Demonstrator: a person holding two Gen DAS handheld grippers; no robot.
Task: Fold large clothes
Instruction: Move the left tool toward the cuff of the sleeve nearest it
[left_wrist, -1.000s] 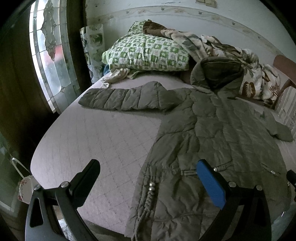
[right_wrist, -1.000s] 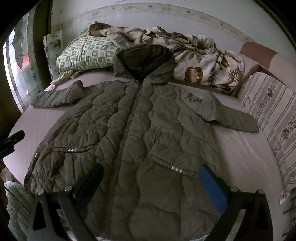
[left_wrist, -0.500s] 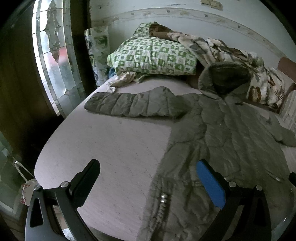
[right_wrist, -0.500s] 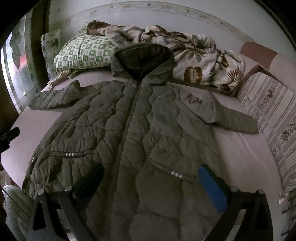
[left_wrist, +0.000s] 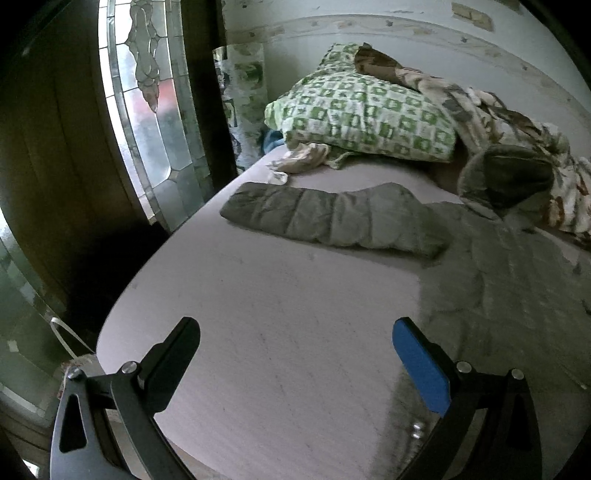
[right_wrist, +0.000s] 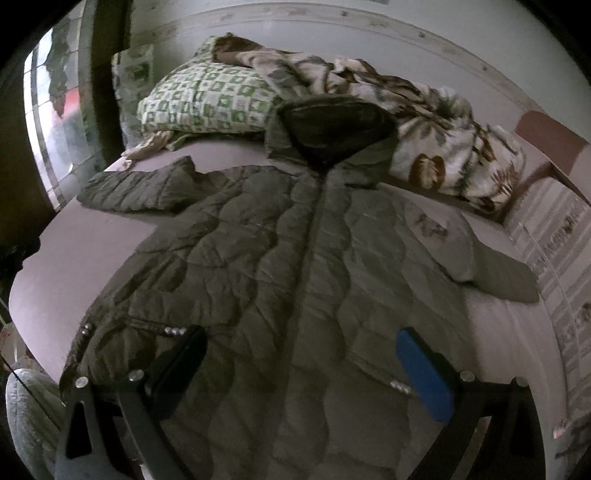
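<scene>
Olive quilted coat lies face-up and spread flat on the bed, hood toward the head end against the green checked pillow and leaf-print blanket, one sleeve stretched toward the window-side edge, the other sleeve toward the opposite edge by the striped cushion. Left gripper is spread wide with nothing between the fingers, hovering over bare mattress beside the coat's hem side; right gripper is likewise wide and empty, over the lower front panel. Risks: padded shell is thick and slippery, so a shallow pinch likely grabs only the top layer and the fold drags the front off the back. Window-side sleeve lies close to the bed edge, so an overshoot could push it off. Snaps near the pockets could catch a finger. Hood rests on the bedding, probably snagging the blanket when lifted, though motion blur there makes the contact hard to confirm. Bulk will tend to spring folds open.
</scene>
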